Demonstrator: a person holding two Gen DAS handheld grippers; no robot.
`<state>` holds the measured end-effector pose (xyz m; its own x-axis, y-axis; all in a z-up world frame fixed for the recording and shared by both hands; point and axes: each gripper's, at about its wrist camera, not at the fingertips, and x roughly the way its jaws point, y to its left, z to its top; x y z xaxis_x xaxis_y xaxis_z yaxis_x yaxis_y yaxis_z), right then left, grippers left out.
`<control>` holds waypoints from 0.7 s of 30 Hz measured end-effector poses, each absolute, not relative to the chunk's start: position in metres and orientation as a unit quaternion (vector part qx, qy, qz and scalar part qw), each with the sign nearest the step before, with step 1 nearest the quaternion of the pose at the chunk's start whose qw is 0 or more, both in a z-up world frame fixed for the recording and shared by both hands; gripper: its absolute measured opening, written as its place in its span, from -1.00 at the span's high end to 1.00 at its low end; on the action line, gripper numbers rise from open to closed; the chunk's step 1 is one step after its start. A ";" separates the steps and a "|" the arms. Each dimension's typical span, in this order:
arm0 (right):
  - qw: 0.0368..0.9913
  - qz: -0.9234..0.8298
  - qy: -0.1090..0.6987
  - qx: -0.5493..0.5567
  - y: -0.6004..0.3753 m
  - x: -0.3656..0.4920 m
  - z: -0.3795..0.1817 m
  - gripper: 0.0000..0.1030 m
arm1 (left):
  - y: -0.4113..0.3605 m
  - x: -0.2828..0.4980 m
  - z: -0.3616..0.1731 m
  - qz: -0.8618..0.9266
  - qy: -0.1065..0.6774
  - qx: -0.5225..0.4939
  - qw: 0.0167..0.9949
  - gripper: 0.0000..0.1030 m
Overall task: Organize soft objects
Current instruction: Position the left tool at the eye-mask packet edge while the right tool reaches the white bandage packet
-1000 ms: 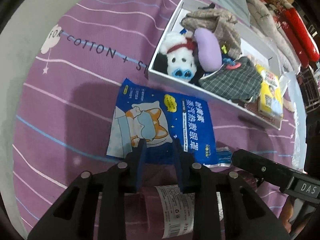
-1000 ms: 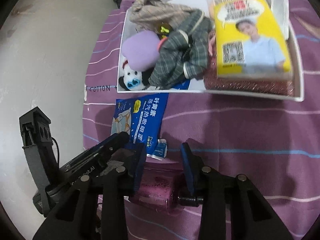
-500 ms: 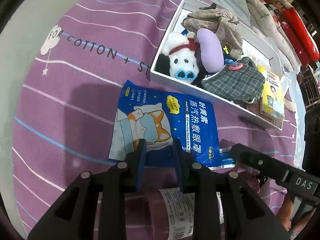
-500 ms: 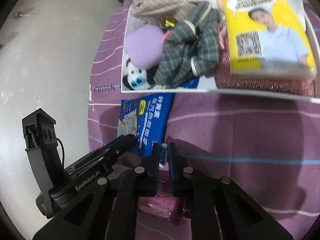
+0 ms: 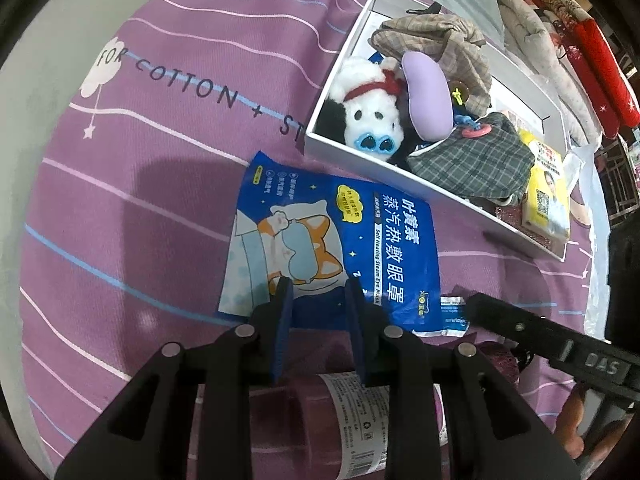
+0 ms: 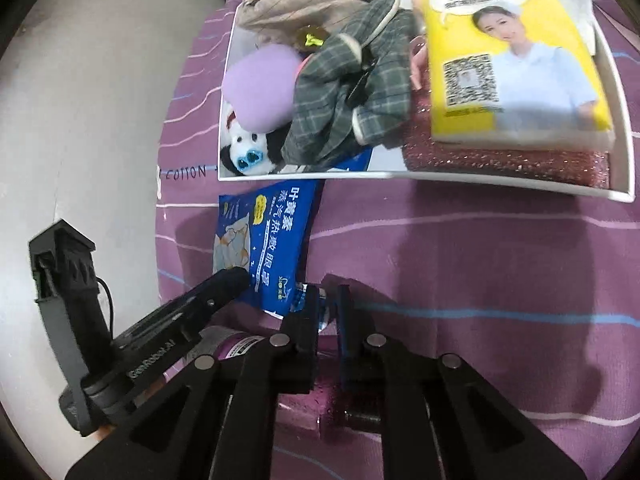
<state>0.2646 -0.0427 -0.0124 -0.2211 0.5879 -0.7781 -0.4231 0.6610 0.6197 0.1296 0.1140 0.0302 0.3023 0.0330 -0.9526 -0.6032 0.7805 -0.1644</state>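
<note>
A blue steam eye-mask packet (image 5: 340, 240) lies flat on the purple sheet in front of a white box (image 5: 360, 160). The box holds a white plush dog (image 5: 368, 120), a lilac cushion (image 5: 428, 96), grey plaid cloth (image 5: 472, 160) and a yellow pack (image 6: 508, 52). My left gripper (image 5: 319, 300) hovers over the packet's near edge, jaws parted, nothing clamped. A purple bottle (image 5: 348, 420) lies under it. My right gripper (image 6: 328, 300) has a narrow gap that is opening. A small blue-white sachet (image 6: 306, 300) lies at its tips, with no pad seen pressing on it.
The purple striped sheet (image 5: 160, 160) ends at a grey surface (image 6: 100, 120) on the left. A glittery pink sponge (image 6: 500, 160) sits under the yellow pack in the box. Folded blankets and red fabric (image 5: 600, 60) lie beyond the box. A hand (image 5: 572, 420) holds the right gripper.
The right gripper's jaws went from wide apart over the bottle to nearly shut at the sachet, then parted a little. The left gripper has stayed put.
</note>
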 end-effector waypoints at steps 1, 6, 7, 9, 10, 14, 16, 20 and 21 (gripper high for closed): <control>0.623 0.408 0.665 0.061 -0.044 0.265 -0.011 0.51 | 0.113 0.130 0.030 0.209 0.553 -0.257 0.764 0.45; 0.613 0.424 0.664 0.058 -0.040 0.262 -0.009 0.05 | 0.114 0.130 0.029 0.207 0.553 -0.258 0.765 0.45; 0.614 0.422 0.665 0.055 -0.037 0.260 -0.010 0.05 | 0.114 0.130 0.029 0.206 0.553 -0.259 0.765 0.45; 0.612 0.426 0.664 0.056 -0.034 0.257 -0.011 0.06 | 0.116 0.128 0.030 0.207 0.552 -0.257 0.765 0.45; 0.608 0.432 0.664 0.062 -0.032 0.255 -0.012 0.15 | 0.116 0.127 0.031 0.208 0.553 -0.253 0.766 0.45; 0.593 0.422 0.681 0.074 -0.024 0.249 -0.024 0.59 | 0.123 0.121 0.033 0.201 0.556 -0.252 0.766 0.45; 0.590 0.414 0.689 0.080 -0.024 0.251 -0.026 0.76 | 0.130 0.117 0.032 0.194 0.553 -0.264 0.766 0.45; 0.593 0.419 0.683 0.085 -0.024 0.249 -0.024 0.94 | 0.144 0.109 0.029 0.178 0.538 -0.297 0.769 0.45; 0.605 0.415 0.675 0.075 -0.023 0.247 -0.019 0.96 | 0.148 0.105 0.030 0.175 0.534 -0.304 0.769 0.45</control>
<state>0.2467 -0.0227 -0.0194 -0.2568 0.6034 -0.7550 -0.4012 0.6441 0.6513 0.1055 0.1479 0.0298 0.3687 -0.0549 -0.9279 -0.5949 0.7531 -0.2809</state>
